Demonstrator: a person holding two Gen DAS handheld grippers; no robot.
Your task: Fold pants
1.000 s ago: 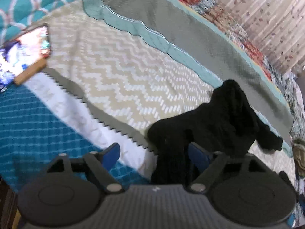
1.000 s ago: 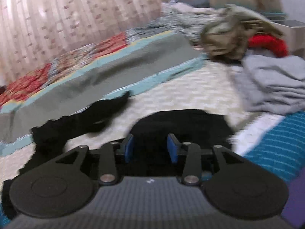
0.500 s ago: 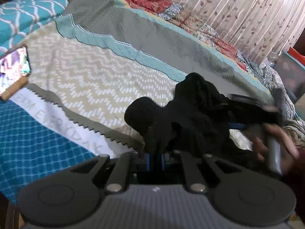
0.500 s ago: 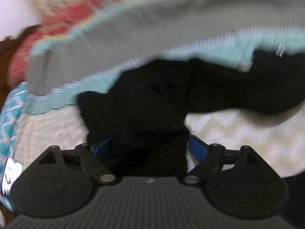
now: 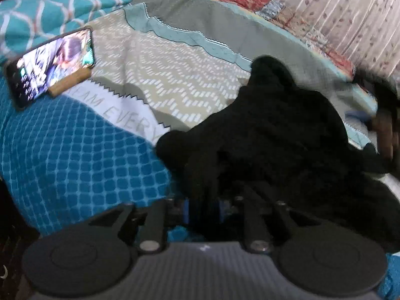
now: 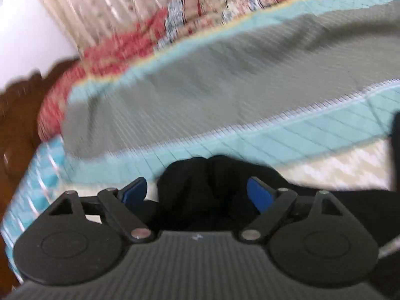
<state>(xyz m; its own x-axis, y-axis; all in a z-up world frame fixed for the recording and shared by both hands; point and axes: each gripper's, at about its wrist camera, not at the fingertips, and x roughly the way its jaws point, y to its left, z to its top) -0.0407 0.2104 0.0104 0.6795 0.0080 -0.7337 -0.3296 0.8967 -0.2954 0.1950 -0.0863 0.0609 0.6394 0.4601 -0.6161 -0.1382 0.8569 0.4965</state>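
Note:
The black pants [image 5: 275, 135] lie bunched on the bed in the left wrist view. My left gripper [image 5: 202, 206] is shut on a fold of the pants at their near edge; its blue pads are mostly hidden by cloth. In the right wrist view a hump of the black pants [image 6: 207, 182] sits between the wide-open blue fingers of my right gripper [image 6: 197, 192]. The fingers stand on either side of the cloth without pinching it. The view is motion-blurred.
A lit phone [image 5: 52, 62] leans on a wooden stand at the left of the bed. The bedspread has a blue quilted part [image 5: 62, 155], a beige zigzag part [image 5: 162, 70] and a grey band [image 6: 212, 87]. A curtain [image 5: 350, 7] hangs behind.
My left gripper closed on the pants and holds them, pulled toward the near left. My right gripper opened, let go of the cloth and swung across the bed.

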